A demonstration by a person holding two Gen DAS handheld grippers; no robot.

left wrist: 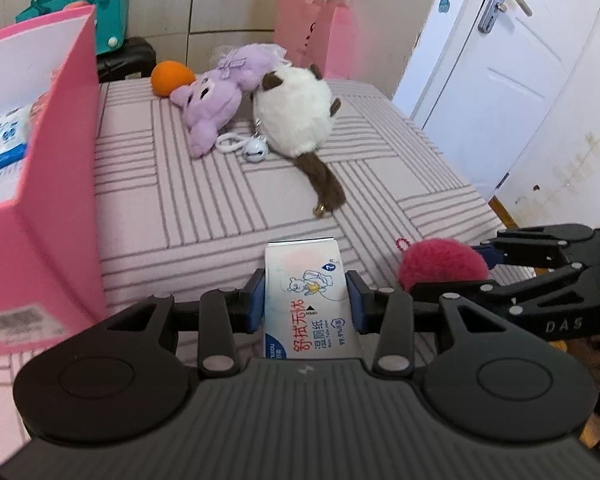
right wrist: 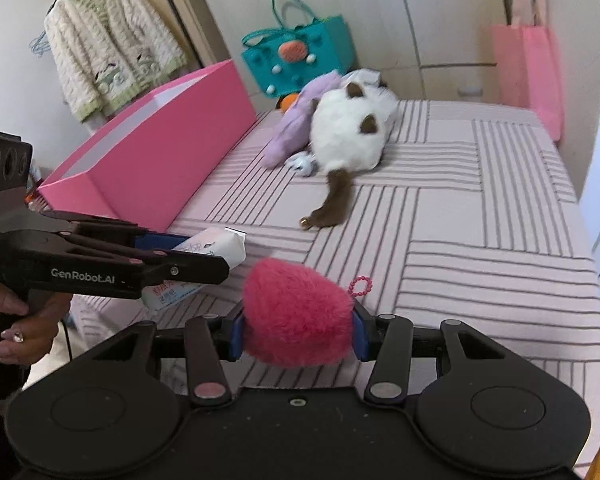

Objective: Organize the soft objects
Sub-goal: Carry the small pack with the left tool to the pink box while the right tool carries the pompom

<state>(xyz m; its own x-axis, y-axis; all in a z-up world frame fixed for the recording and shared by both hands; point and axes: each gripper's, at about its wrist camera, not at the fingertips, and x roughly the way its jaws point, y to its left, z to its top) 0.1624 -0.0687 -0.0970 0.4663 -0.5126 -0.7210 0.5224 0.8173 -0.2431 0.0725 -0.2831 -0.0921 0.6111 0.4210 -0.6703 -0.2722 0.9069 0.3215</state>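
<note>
White wipes pack [left wrist: 306, 300] lengthwise between jaws

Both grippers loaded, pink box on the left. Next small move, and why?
Probably carry the left gripper further left, over the pink box's open top, then release. It is shut on the wipes pack, and a similar pack already lies in that box. The right gripper, shut on the pink pom-pom, can wait.
</note>
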